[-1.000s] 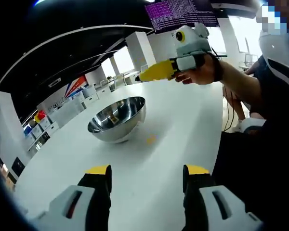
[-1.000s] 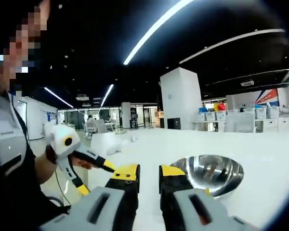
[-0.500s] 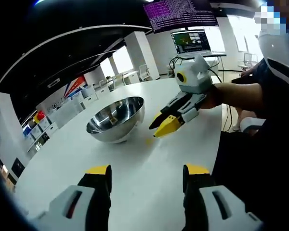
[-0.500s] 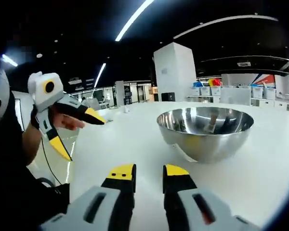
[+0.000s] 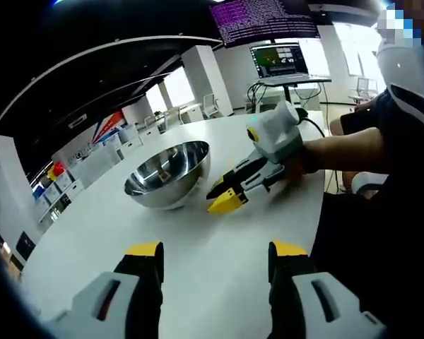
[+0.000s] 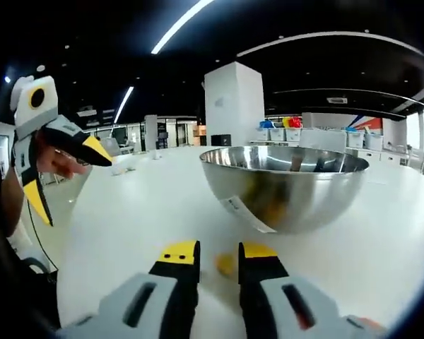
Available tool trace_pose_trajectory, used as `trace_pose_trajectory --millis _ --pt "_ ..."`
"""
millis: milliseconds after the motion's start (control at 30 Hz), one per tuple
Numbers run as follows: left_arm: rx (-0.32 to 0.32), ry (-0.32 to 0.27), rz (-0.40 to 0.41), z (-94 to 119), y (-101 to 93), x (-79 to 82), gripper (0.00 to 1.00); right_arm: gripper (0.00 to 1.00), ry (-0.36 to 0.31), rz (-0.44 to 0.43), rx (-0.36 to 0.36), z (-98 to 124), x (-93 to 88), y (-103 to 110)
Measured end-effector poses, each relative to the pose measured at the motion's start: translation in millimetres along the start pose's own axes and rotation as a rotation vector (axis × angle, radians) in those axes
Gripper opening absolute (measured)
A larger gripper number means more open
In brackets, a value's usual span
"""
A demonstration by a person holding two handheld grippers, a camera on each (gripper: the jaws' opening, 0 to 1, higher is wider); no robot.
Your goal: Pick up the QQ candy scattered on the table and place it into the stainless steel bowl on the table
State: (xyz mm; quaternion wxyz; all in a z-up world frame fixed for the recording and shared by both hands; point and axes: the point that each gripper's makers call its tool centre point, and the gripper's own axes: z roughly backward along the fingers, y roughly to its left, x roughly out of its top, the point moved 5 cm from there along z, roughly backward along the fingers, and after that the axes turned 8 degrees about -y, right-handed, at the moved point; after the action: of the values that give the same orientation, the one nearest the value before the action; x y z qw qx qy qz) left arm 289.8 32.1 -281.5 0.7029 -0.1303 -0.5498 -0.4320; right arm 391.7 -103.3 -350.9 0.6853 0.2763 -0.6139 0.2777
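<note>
Upper right of the left gripper view there's a laptop (image 5: 277, 61) on a stand, big screen full of purple text (image 5: 263, 18) above it, white pillar (image 5: 206, 74) further left.

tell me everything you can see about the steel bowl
The round, polished stainless steel bowl stands upright on the white table, open side up. Its mirror-like wall reflects the room, with a yellowish reflection low on the near side and a small label stuck there. Nothing touches it but the table. A small yellow candy lies just in front of it, between the right gripper jaws. In the left gripper view the bowl sits beside that gripper.
</note>
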Motion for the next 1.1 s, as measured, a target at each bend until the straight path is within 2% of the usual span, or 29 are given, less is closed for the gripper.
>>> trace_pose_trajectory --millis 667,767,900,1100 --pt "0.001 -0.009 0.007 0.2 -1.2 -1.5 0.60 0.13 0.032 0.089 -0.004 -2.2 -8.2 0.9" --pt "0.001 -0.010 0.005 0.0 -1.6 -1.0 0.60 0.09 0.039 0.075 0.002 -1.9 -8.8 0.7" --pt "0.002 -0.007 0.006 -0.3 -1.7 -1.9 0.60 0.08 0.044 0.094 0.004 -2.1 -9.8 0.0" --pt "0.001 -0.006 0.007 0.2 -1.4 -2.1 0.60 0.07 0.044 0.076 -0.002 -1.4 -9.4 -0.8"
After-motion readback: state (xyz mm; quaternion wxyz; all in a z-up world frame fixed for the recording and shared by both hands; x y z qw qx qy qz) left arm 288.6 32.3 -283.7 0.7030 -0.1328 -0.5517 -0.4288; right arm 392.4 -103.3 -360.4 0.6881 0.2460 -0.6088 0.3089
